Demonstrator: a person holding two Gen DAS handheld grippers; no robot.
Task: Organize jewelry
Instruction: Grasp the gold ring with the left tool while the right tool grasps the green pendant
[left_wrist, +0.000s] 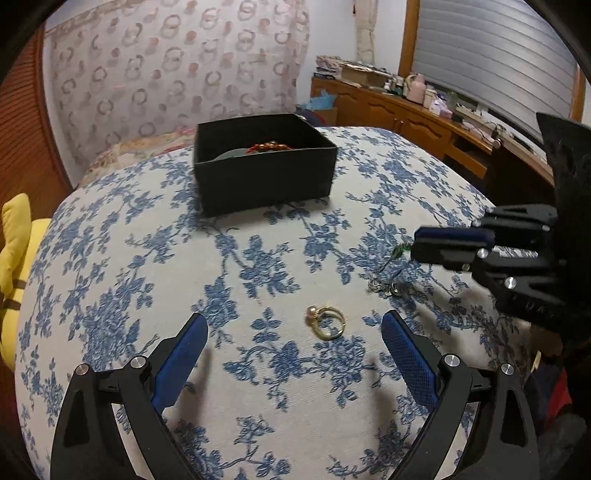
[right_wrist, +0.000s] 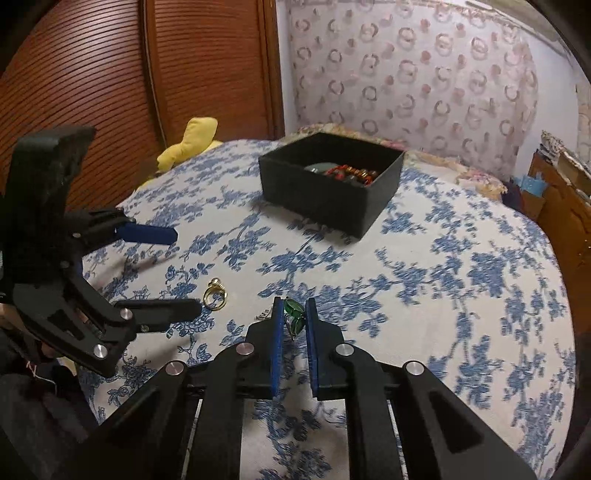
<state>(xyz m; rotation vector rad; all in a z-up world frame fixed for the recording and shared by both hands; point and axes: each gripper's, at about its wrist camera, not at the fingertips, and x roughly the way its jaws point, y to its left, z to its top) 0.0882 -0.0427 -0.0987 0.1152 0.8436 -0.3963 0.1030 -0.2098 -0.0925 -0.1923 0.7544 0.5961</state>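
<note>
Green-stoned jewelry (right_wrist: 294, 313) pinched in right hand-held gripper (right_wrist: 294, 308), clear only in right view; left hand-held gripper (left_wrist: 294, 325) wide around gold ring (left_wrist: 327, 322)

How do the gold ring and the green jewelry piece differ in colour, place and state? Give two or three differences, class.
The gold ring is gold with a pinkish bead; the green jewelry piece is green. The ring lies free on the cloth before the open left gripper; the green piece sits between the right gripper pads. Both are outside the black box.

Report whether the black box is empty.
Not empty. The open black box holds red-orange beads and something pale green beside them.
</note>
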